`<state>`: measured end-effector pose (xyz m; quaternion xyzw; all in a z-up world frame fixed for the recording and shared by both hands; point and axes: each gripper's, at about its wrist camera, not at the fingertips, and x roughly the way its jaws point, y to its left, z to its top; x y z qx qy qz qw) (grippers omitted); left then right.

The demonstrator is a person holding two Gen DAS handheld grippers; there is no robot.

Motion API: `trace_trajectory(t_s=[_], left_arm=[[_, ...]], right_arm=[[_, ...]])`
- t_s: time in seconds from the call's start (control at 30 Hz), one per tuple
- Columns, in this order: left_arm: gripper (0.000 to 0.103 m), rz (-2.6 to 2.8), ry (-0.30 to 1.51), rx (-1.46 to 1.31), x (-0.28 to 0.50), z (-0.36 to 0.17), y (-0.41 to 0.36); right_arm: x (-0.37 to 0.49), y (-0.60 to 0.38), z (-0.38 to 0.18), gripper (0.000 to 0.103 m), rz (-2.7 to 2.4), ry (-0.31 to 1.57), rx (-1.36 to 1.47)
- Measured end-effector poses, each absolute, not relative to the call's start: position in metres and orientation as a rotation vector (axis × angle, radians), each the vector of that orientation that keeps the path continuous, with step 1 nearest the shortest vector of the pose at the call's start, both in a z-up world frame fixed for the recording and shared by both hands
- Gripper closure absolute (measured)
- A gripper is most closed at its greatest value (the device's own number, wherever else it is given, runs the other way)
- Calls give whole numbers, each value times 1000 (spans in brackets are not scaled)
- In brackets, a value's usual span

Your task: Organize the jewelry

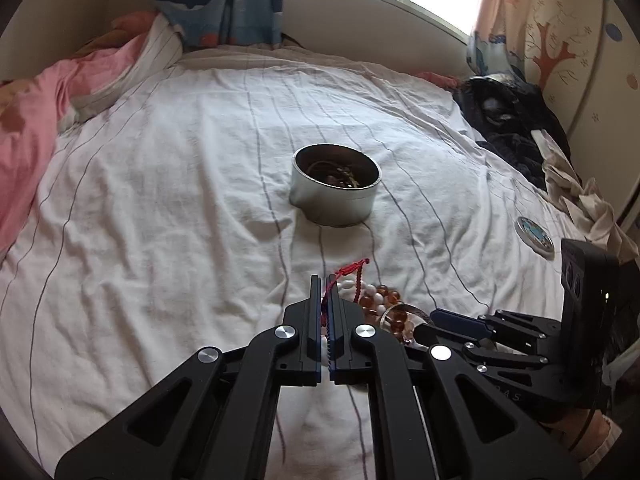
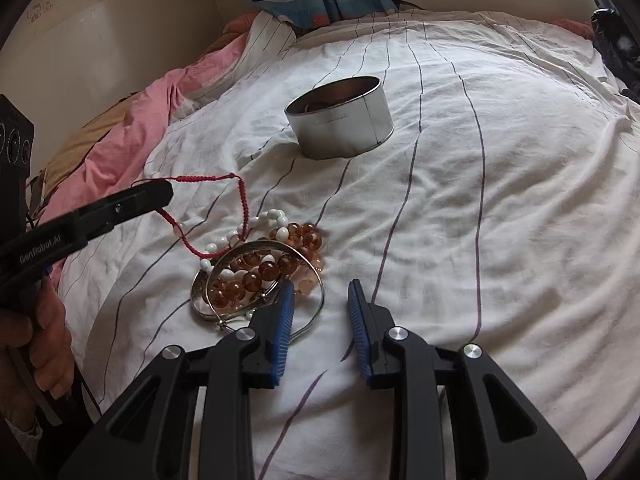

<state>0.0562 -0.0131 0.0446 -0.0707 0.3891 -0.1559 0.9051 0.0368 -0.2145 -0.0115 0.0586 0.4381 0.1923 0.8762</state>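
On a striped white bedsheet [image 1: 160, 200], the left gripper [image 1: 325, 280] is clamped tight on a red cord bracelet [image 2: 208, 179] — the cord trails into a tangled pile of amber beads [image 2: 264, 268], white beads [image 2: 276, 216] and silver bangles [image 2: 256, 248]. The right gripper [image 2: 322, 292] waits half-open and empty at the pile's 5 o'clock. The round tin [image 1: 336, 184] stands at 12 o'clock; lifting slowly should free the cord without dragging the beads.
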Motion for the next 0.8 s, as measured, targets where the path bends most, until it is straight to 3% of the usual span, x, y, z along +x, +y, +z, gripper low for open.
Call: trace_trajectory(t_s=[0.07, 0.17, 0.43, 0.53, 0.6, 0.8], left_arm=[[101, -291, 833, -185, 62, 35, -1], [101, -274, 870, -208, 64, 23, 8], [98, -264, 897, -191, 63, 11, 6], [90, -254, 894, -154, 63, 10, 0], [83, -241, 887, -123, 63, 10, -4], [80, -216, 870, -46, 63, 9, -14]], right_arm=[[36, -212, -11, 95, 406, 913, 103], [33, -215, -7, 98, 402, 888, 112], [36, -222, -9, 96, 361, 891, 132], [36, -223, -10, 78, 354, 890, 133], [36, -223, -11, 78, 352, 889, 127], [36, -221, -13, 78, 349, 894, 118]])
